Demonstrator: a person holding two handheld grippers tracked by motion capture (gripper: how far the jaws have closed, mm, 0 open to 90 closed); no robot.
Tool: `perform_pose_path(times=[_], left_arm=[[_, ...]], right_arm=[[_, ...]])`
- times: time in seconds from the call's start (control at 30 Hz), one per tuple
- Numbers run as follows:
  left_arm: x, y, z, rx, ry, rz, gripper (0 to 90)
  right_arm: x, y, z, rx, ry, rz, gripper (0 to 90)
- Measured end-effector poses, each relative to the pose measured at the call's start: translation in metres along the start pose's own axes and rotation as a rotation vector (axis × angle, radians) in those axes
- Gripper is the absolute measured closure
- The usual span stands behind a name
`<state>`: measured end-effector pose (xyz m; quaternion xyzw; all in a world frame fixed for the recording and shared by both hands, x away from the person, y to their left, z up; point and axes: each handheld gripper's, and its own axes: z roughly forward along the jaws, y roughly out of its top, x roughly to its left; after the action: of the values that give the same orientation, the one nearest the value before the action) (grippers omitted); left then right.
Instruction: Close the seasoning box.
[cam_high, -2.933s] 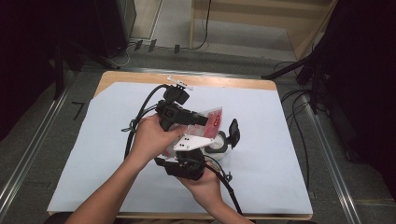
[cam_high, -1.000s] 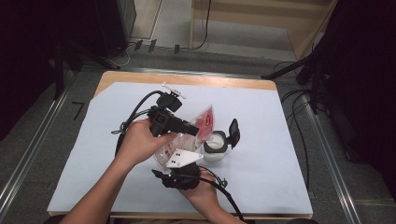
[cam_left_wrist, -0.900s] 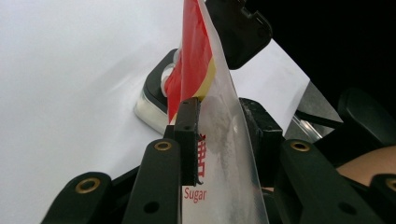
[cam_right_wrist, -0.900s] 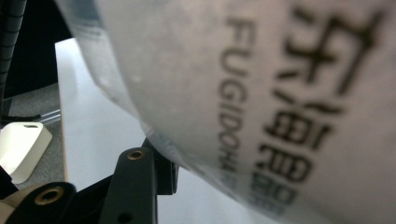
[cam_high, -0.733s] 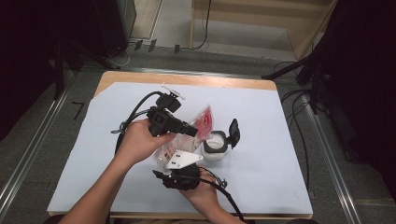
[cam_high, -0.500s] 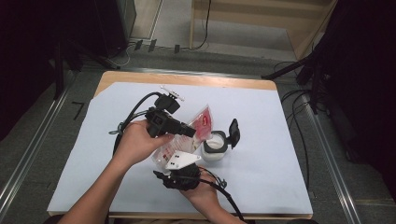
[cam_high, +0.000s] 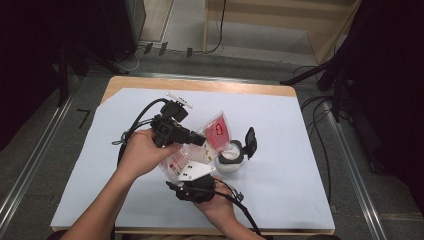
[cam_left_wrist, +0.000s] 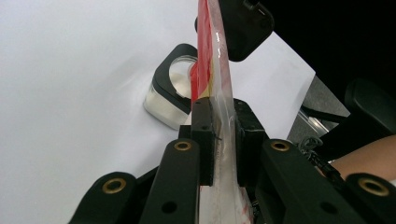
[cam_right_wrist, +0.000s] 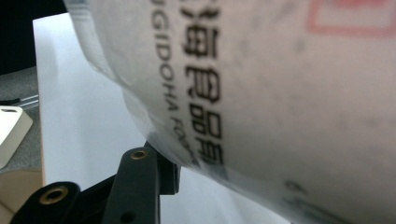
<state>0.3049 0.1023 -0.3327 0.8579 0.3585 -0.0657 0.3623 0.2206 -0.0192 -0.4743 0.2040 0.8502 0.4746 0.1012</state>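
Observation:
A clear plastic bag (cam_high: 217, 132) with a red label hangs tilted over an open white jar (cam_high: 229, 160), whose black flip lid (cam_high: 250, 141) stands up. My left gripper (cam_high: 202, 141) grips the bag's upper part. In the left gripper view its jaws have just been closing, and the pads (cam_left_wrist: 203, 135) now press on the bag (cam_left_wrist: 208, 70) with the jar (cam_left_wrist: 170, 100) beyond. My right gripper (cam_high: 190, 176), near the table's front, holds the bag's lower end. In the right gripper view the printed bag (cam_right_wrist: 280, 93) lies across one finger (cam_right_wrist: 140, 182) and hides the other.
A white sheet (cam_high: 310, 165) covers the wooden table (cam_high: 200, 84). Black cables (cam_high: 132, 132) loop left of my left hand. Dark equipment and floor cables lie beyond the table's right and far edges.
My left hand has drawn back to the left along the bag and now grips it higher. The right gripper has dropped toward the front edge. The bag's top leans further over the jar.

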Motion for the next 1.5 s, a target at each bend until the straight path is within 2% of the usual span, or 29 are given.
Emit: perform_pose_path(times=[0.27,0.37,0.6,0.83,0.9,0.97,1.07,1.13,1.27,1.5], left_arm=[[0.003,-0.002,-0.011,-0.064,-0.01,-0.008,82.9],[0.003,-0.002,-0.016,-0.071,-0.004,0.01,82.9],[0.007,-0.004,-0.026,-0.102,-0.007,0.003,84.0],[0.01,-0.006,-0.037,-0.122,-0.004,0.011,84.6],[0.01,-0.007,-0.039,-0.114,-0.003,0.018,85.1],[0.011,-0.008,-0.04,-0.113,-0.013,0.031,85.3],[0.01,-0.009,-0.039,-0.101,-0.02,0.061,85.7],[0.01,-0.01,-0.04,-0.09,-0.015,0.077,85.9],[0.011,-0.012,-0.044,-0.099,-0.026,0.095,85.9],[0.014,-0.014,-0.047,-0.092,-0.025,0.109,85.3]], right_arm=[[-0.005,0.001,-0.004,-0.02,-0.027,-0.003,58.6],[-0.008,0.001,-0.007,-0.027,-0.043,-0.003,58.5],[-0.013,0.0,-0.009,-0.044,-0.07,-0.005,57.8],[-0.027,-0.003,-0.009,-0.055,-0.06,0.104,57.9],[-0.031,-0.003,-0.01,-0.052,-0.064,0.132,57.9],[-0.037,-0.004,-0.01,-0.04,-0.067,0.16,58.0],[-0.048,-0.006,-0.01,-0.014,-0.052,0.232,58.6],[-0.052,-0.008,-0.01,0.0,-0.056,0.24,58.8],[-0.058,-0.007,-0.013,0.0,-0.078,0.238,59.1],[-0.073,-0.008,-0.019,-0.002,-0.111,0.311,59.3]])
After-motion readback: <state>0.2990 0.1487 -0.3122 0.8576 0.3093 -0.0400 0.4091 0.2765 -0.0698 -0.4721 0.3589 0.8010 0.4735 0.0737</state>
